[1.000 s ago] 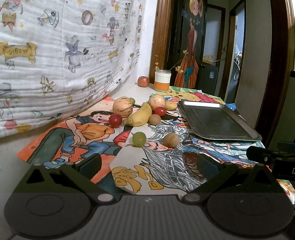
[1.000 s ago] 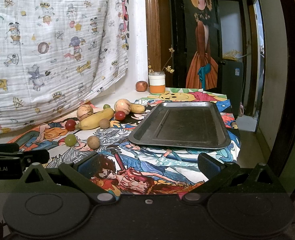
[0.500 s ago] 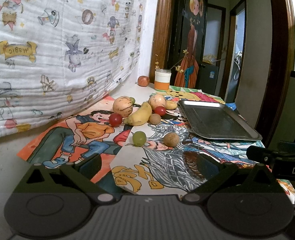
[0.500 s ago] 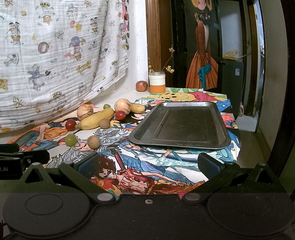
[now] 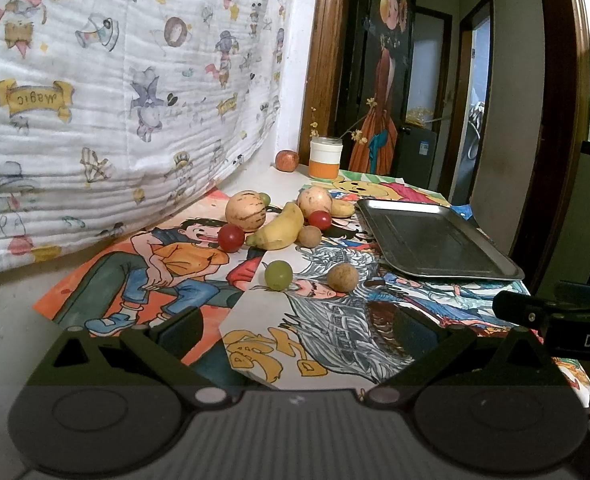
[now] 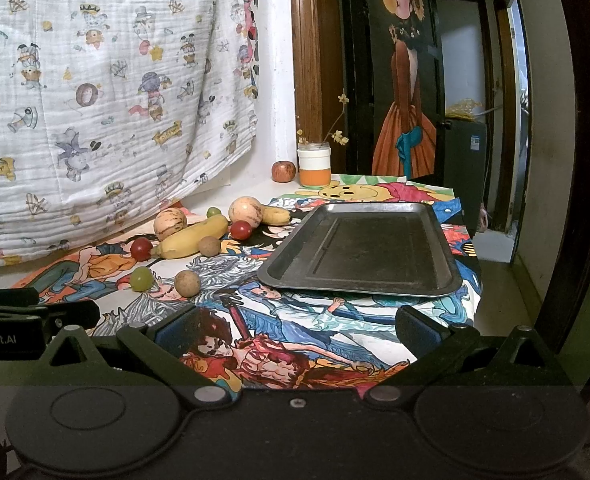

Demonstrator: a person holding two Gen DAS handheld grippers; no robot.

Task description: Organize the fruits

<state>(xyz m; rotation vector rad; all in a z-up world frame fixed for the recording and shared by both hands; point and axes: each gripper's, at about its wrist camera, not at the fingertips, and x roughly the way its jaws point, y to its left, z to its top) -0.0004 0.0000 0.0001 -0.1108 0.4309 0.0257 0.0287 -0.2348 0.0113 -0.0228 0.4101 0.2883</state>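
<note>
Both tongs, left gripper (image 5: 295,330) and right gripper (image 6: 295,330), are spread wide with nothing in them, parked at the table's near edge. All the fruit sits loose left of the tray (image 6: 365,250): banana (image 5: 279,229), green grape (image 5: 278,275), brown round fruit (image 5: 342,277), red ones. Tray's bare, so nothing's sorted yet. Compared with half a second back, nothing has budged.

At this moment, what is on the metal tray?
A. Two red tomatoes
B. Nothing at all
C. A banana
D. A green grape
B. The tray holds no fruit, while the banana, green grape and the rest lie on the tablecloth to its left.
</note>
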